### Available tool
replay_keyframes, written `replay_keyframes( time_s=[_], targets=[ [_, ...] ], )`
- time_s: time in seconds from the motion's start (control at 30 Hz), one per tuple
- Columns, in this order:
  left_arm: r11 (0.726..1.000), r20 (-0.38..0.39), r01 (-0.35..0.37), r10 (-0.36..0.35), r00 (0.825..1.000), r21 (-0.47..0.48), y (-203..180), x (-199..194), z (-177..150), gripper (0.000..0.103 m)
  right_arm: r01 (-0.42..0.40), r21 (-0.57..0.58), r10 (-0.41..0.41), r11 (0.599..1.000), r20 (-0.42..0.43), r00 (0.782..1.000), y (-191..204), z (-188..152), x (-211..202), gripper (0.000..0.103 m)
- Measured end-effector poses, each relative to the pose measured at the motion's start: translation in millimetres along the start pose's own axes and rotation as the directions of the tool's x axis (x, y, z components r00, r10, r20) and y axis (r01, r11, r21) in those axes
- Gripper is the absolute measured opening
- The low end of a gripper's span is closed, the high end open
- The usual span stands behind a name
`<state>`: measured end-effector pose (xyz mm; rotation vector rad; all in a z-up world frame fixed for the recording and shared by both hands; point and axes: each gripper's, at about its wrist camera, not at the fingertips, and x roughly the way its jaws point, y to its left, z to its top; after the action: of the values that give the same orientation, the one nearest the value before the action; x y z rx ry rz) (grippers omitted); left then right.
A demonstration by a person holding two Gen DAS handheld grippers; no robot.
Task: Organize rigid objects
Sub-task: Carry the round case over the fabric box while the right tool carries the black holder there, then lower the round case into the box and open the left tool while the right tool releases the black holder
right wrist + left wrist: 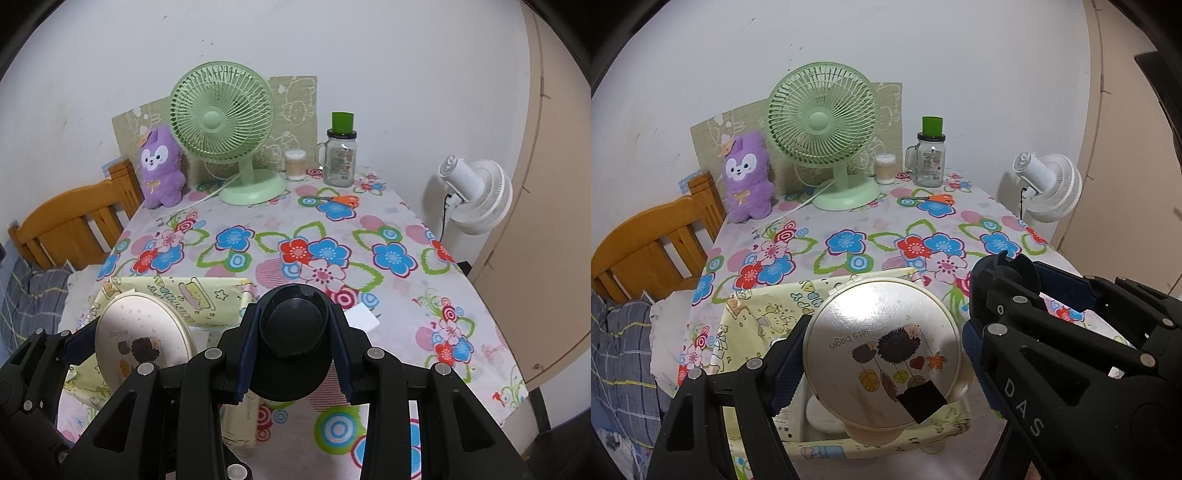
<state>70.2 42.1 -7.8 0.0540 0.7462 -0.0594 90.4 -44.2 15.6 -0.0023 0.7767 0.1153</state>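
Cream plastic, printed with hedgehogs and leaves, forms the round lidded container (pixel 882 350) that is clamped by its rim between the blue-padded fingers (pixel 786 363) of the left tool (pixel 879 354). The container is held tilted, lid towards the camera, above a pale yellow fabric storage box (pixel 764 314) that sits at the near left of the surface (pixel 871 229), which is covered by a flowered cloth. A white object lying in the box is seen below the container.

The right tool (pixel 293 343) is angled downward over the near middle of the surface, just to the right of the box, and its fingers are closed on a black rounded object (pixel 293 332). What that object is cannot be told.

At the back of the surface a green desk fan (pixel 823 129), a purple plush toy (pixel 748 177), a cotton-swab tub (pixel 885 168) and a glass mug jar (pixel 929 158) with a green cup on its lid are seen. Orange-handled scissors (pixel 938 199) are seen lying in front of the jar.
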Motion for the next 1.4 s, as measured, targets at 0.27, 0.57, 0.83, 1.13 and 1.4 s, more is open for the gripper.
replay_keyframes(
  time_s=[0.27, 0.57, 0.83, 1.13, 1.4],
  targets=[
    [1.0, -0.014, -0.013, 0.013, 1.0, -0.02, 15.4, 4.7, -4.5, 0.082, -0.025, -0.016, 0.025, 1.0, -0.019, 1.0, 16.0, 0.3, 10.3, 0.039],
    [0.999, -0.033, -0.022, 0.021, 0.999, -0.042, 33.6, 11.1, -9.1, 0.082, -0.048, -0.033, 0.046, 0.998, -0.041, 0.998, 33.3, -0.7, 22.1, 0.039],
    [0.997, -0.052, -0.032, 0.028, 0.998, -0.069, 51.9, 17.9, -13.0, 0.082, -0.064, -0.061, 0.06, 0.996, -0.068, 0.996, 51.8, 0.1, 33.8, 0.04],
    [0.996, -0.078, -0.042, 0.036, 0.996, -0.079, 67.6, 26.5, -20.0, 0.082, -0.081, -0.081, 0.072, 0.993, -0.108, 0.992, 69.8, -3.2, 49.1, 0.04],
    [0.997, -0.104, -0.038, 0.03, 0.994, -0.072, 69.6, 37.7, -23.5, 0.082, -0.075, -0.077, 0.062, 0.994, -0.156, 0.986, 72.1, -7.4, 63.2, 0.042]
  ],
)
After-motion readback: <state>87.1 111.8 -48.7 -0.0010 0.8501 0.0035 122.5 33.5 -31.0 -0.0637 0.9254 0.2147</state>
